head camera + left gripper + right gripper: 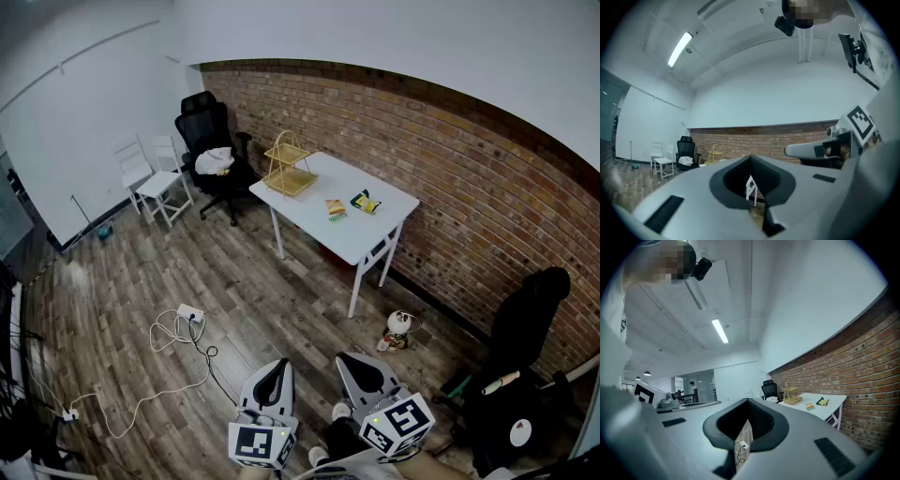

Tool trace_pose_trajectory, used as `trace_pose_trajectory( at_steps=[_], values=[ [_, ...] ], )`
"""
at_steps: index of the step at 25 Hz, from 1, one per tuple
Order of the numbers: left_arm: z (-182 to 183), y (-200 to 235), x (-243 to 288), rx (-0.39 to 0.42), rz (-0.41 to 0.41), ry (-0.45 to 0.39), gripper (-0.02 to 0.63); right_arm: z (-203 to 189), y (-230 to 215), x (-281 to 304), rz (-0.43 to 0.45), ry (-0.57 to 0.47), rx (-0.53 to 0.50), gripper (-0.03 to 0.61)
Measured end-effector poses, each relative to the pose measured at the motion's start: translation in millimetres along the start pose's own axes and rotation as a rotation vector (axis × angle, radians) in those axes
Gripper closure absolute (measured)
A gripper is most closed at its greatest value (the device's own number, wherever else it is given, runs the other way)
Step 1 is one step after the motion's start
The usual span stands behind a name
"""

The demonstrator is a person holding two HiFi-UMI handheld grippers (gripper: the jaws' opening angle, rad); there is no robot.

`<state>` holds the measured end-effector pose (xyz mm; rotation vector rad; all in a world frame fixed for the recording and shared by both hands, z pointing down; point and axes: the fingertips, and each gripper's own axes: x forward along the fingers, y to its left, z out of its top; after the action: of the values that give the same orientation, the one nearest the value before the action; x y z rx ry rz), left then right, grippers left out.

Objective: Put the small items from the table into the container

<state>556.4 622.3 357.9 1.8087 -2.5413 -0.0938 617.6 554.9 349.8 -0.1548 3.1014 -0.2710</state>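
Left gripper (277, 370) and right gripper (354, 364) are closed and empty. Far ahead of them, a yellow packet (336, 209) and a green packet (366, 202) lie on the table (375, 239), near the wire basket (289, 169). Both look light, crinkly and probably slippery, so pinch an edge seam.

No legible text anywhere

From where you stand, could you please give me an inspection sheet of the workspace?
Surface: white table against the brick wall.
Job's things: orange packet and dark packet on the table; yellow wire basket at its far end.
Clutter: small object on the floor by a table leg.
Grippers: left gripper and right gripper both shut, empty, far from the table.
Cables: power strip with white cable on the floor.
Surroundings: black office chair, white chairs.
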Motion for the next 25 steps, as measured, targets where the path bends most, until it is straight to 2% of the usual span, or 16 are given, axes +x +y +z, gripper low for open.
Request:
trace_pose_trajectory(
  at_steps=[9, 18, 25],
  values=[
    [-1, 28, 53, 0.021, 0.011, 0.017, 0.561, 0, -34, 48, 0.01, 0.0, 0.016, 0.56],
    [3, 43, 146, 0.044, 0.029, 0.05, 0.561, 17, -111, 101, 0.046, -0.002, 0.059, 0.56],
    [6, 35, 204, 0.071, 0.048, 0.054, 0.561, 26, -172, 120, 0.065, -0.008, 0.073, 0.56]
  ],
)
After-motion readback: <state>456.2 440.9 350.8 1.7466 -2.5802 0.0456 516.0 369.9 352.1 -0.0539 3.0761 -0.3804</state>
